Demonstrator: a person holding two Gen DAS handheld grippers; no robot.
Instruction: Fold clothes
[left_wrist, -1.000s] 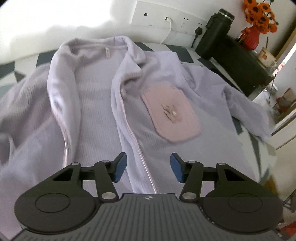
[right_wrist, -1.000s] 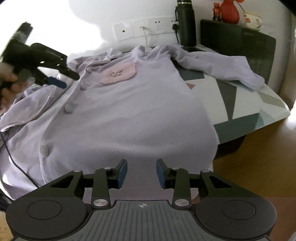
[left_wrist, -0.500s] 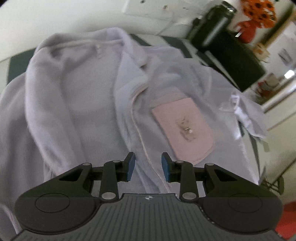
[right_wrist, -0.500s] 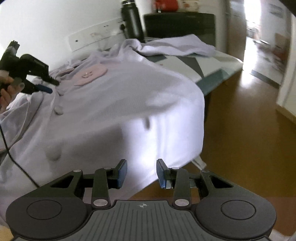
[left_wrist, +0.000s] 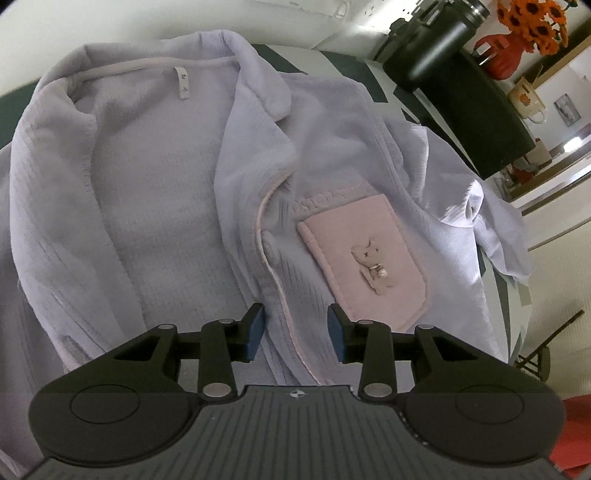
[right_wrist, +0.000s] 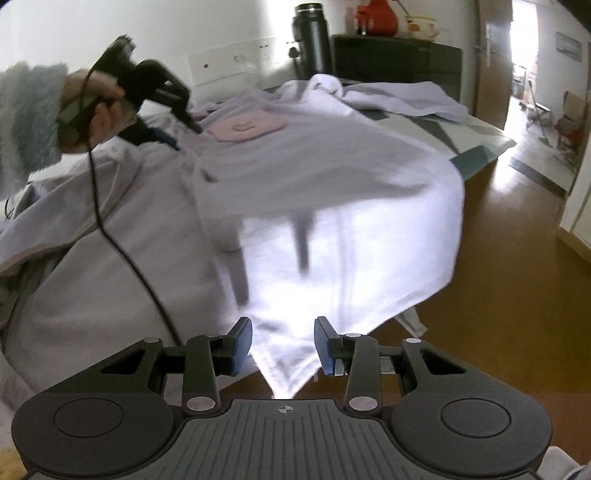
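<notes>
Positioning looks the step: left gripper (left_wrist: 295, 328) and right gripper (right_wrist: 282, 345), jaws opening, straddle the cardigan's (left_wrist: 155, 206) placket and hem, ungripped; next, pinch.

Daylight is admitted through the doorway (right_wrist: 532, 74) at the right, and the hanging hem of the lilac garment (right_wrist: 332, 258) is blown out to white glare. Motion blur is seen there. The left wrist view is dimmer and sharper. Edges are bent by fisheye distortion.
</notes>
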